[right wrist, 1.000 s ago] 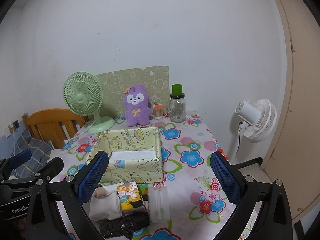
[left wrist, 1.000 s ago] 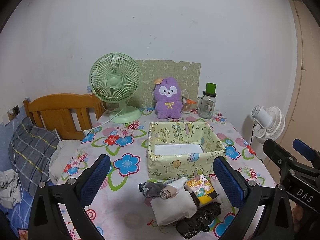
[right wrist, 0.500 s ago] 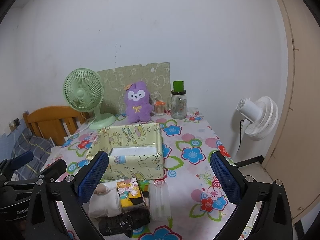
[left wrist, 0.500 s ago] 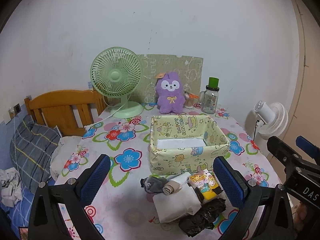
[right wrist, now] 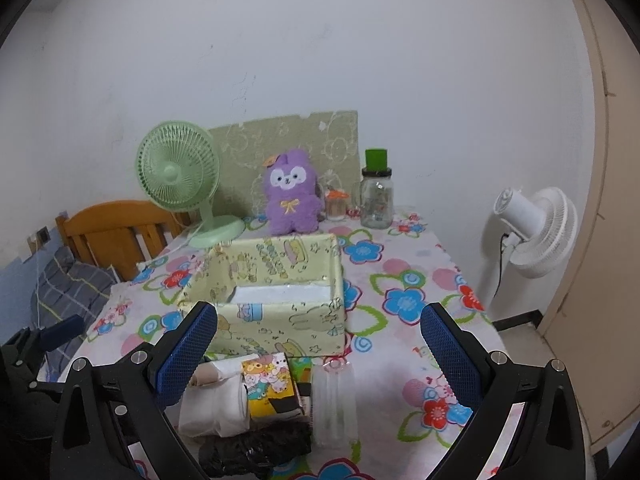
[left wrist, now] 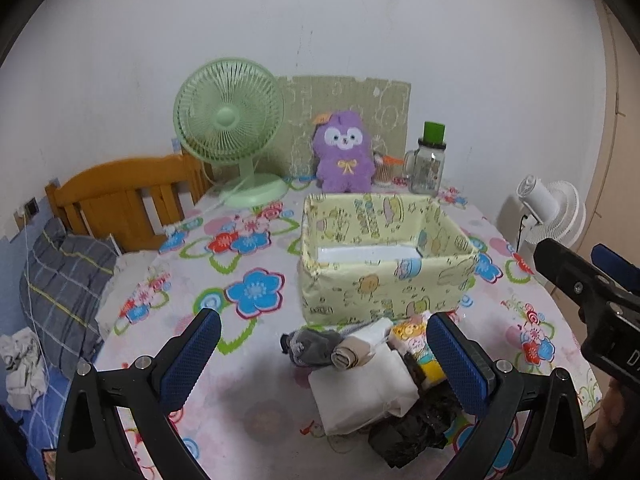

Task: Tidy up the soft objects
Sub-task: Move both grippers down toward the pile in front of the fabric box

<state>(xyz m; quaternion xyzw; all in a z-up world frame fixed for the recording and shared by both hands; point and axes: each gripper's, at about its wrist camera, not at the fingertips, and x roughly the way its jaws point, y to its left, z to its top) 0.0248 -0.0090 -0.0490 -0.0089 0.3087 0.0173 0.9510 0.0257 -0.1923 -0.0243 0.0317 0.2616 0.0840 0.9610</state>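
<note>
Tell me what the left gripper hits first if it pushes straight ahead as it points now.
Likely the pile of soft items: the grey rolled sock and beige roll lie between the open left gripper fingers. Beyond them stands the yellow fabric box. Depth is uncertain.

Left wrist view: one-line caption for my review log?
Open left gripper above piled soft items before an empty yellow fabric box on the floral table.
</note>
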